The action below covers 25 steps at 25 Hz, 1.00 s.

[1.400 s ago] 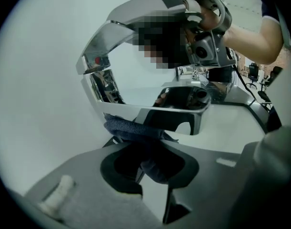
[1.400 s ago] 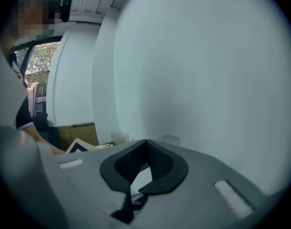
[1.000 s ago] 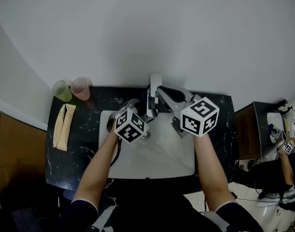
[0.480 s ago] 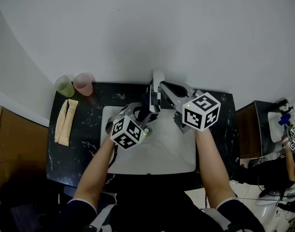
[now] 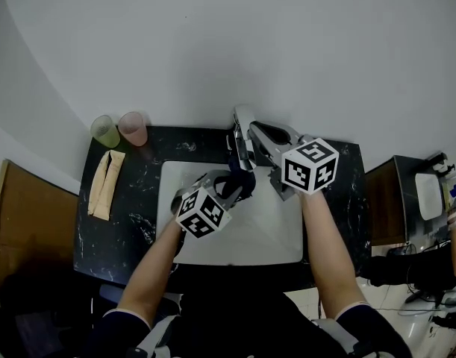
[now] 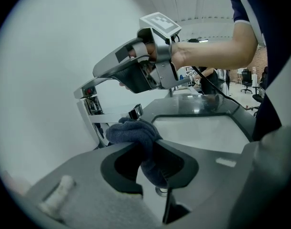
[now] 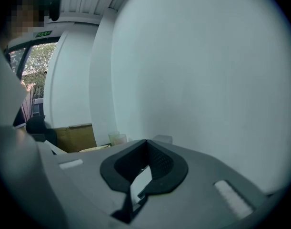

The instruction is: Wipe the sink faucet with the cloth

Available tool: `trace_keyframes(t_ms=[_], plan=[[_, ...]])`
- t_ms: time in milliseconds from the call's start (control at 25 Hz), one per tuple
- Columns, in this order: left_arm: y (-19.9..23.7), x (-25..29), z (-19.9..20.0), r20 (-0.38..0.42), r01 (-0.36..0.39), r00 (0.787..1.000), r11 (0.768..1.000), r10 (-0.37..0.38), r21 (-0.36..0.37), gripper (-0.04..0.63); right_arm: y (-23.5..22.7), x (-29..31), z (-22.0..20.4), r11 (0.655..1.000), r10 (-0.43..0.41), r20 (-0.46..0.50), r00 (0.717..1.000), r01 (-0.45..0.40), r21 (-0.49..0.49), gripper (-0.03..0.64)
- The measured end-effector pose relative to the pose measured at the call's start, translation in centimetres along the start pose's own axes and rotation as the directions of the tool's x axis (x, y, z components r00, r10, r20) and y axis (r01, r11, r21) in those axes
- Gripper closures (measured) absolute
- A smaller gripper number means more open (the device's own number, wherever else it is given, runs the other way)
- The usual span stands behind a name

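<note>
In the head view the right claw lies across the faucet and covers its lever and most of the spout. The cloth hides the tips of the left claw there. In the left gripper view part of the cloth sits behind the jaw pads. The person's forearms cover parts of the sink. The beige bundle on the table is too small to identify.
</note>
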<state>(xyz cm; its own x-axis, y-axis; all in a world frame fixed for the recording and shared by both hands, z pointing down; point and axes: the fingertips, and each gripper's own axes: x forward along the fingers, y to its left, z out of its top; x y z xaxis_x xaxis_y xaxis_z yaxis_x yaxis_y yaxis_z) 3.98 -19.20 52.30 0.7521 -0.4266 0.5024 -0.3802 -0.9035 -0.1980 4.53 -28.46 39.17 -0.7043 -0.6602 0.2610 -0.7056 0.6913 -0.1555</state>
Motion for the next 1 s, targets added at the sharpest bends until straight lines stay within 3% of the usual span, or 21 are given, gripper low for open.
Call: trace_keyframes(t_ms=[480, 1000], plan=[[1.7, 2.8, 1.2, -0.012, -0.028, 1.000, 0.998, 0.027, -0.059, 0.517, 0.2, 0.1, 0.2, 1.000, 0.000, 0.021, 1.000, -0.001, 0.010, 0.612], [0.9, -1.2, 0.4, -0.007, -0.068, 0.998, 0.995, 0.068, -0.078, 0.517, 1.3, 0.7, 0.2, 1.000, 0.026, 0.015, 1.000, -0.027, 0.005, 0.612]])
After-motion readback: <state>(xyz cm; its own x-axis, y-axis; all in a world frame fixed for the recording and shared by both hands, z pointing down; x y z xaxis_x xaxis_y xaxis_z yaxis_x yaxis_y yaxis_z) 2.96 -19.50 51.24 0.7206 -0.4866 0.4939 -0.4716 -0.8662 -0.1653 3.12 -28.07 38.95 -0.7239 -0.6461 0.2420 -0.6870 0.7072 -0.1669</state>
